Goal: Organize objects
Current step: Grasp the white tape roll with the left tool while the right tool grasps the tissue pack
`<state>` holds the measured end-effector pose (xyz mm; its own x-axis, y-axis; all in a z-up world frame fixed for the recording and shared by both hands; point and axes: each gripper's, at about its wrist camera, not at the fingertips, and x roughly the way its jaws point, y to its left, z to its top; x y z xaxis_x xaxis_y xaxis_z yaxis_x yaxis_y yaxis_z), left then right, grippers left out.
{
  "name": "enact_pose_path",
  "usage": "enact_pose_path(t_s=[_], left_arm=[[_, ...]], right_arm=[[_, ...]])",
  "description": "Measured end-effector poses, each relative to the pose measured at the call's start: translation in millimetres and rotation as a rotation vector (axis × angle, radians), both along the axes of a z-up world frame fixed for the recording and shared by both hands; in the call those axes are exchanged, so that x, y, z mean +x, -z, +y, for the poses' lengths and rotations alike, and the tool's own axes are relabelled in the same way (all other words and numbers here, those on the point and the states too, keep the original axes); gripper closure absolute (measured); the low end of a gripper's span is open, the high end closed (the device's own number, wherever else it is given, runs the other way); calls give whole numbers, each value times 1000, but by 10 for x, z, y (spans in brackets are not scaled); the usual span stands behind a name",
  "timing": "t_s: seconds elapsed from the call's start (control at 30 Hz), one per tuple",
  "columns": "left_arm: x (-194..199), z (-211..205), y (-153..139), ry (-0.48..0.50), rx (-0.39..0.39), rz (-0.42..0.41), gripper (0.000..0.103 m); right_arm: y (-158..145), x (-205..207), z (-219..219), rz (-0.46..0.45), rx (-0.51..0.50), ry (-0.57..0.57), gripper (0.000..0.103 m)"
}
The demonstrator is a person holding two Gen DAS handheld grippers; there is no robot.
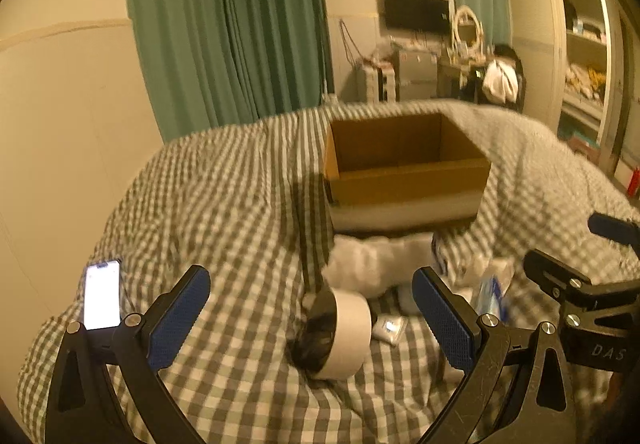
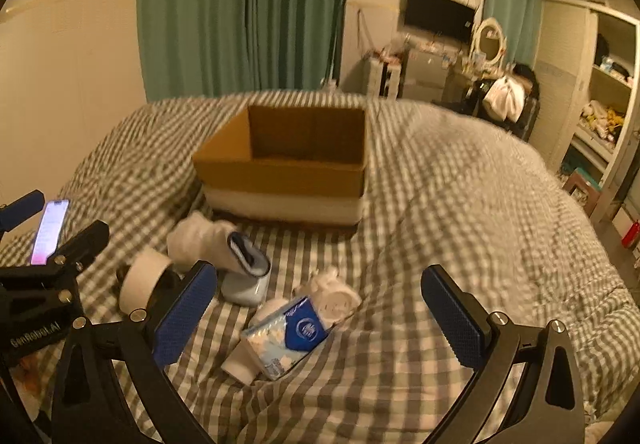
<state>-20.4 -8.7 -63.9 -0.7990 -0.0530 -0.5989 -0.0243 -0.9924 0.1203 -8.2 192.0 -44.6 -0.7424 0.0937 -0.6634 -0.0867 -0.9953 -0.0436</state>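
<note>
An open cardboard box (image 1: 404,164) (image 2: 288,168) stands on the checked bed cover. In front of it lie a white tape roll (image 1: 340,336) (image 2: 142,280), white socks (image 1: 372,264) (image 2: 212,240), a blue-and-white tissue pack (image 2: 288,336) (image 1: 492,292) and a small clear packet (image 1: 390,328). My left gripper (image 1: 312,320) is open, its fingers either side of the tape roll and above it. My right gripper (image 2: 320,308) is open, with the tissue pack between its fingers. Neither holds anything.
A lit phone (image 1: 102,294) (image 2: 50,232) is clipped beside the left gripper. The checked bed cover (image 2: 460,204) spreads to the right. Green curtains (image 1: 228,24), a desk with a mirror (image 2: 490,40) and shelves (image 2: 604,92) stand behind the bed.
</note>
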Motion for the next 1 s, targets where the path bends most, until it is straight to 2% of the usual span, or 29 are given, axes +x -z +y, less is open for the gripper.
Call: enact_pose_path(t_s=[0.1,0.17,0.23,0.33,0.4,0.47,0.53,0.63,0.7,0.77,1.0], left_arm=[[-40,12,259,9,-35,-53,0],[-84,-1,442,29,-42,-101,1],[-117,-17,566,38,-44,-133,8],[-177,-36,679,49,-31,-171,26],[-228,-49,722,50,-23,-195,34],[-285,-76,759,41,-13,-227,40],[-308,-102,776,41,8,-247,50],[-303,-134,746,44,27,-248,54],[-283,-133,705,51,28,-240,63],[-252,-128,643,58,22,-228,69],[-108,-118,438,66,19,-191,72]], right_arm=[[241,-104,-50,-84,-1,-27,6],[455,-197,-76,-159,-17,-52,18],[647,-279,-93,-227,-27,-70,27],[773,-344,-108,-271,-35,-88,28],[803,-350,-128,-284,-38,-97,28],[838,-349,-159,-294,-36,-118,33],[873,-337,-220,-306,-22,-134,35],[911,-372,-268,-334,4,-143,48],[901,-378,-263,-330,-1,-140,50],[854,-349,-225,-316,-18,-138,57],[580,-177,-165,-235,-56,-142,71]])
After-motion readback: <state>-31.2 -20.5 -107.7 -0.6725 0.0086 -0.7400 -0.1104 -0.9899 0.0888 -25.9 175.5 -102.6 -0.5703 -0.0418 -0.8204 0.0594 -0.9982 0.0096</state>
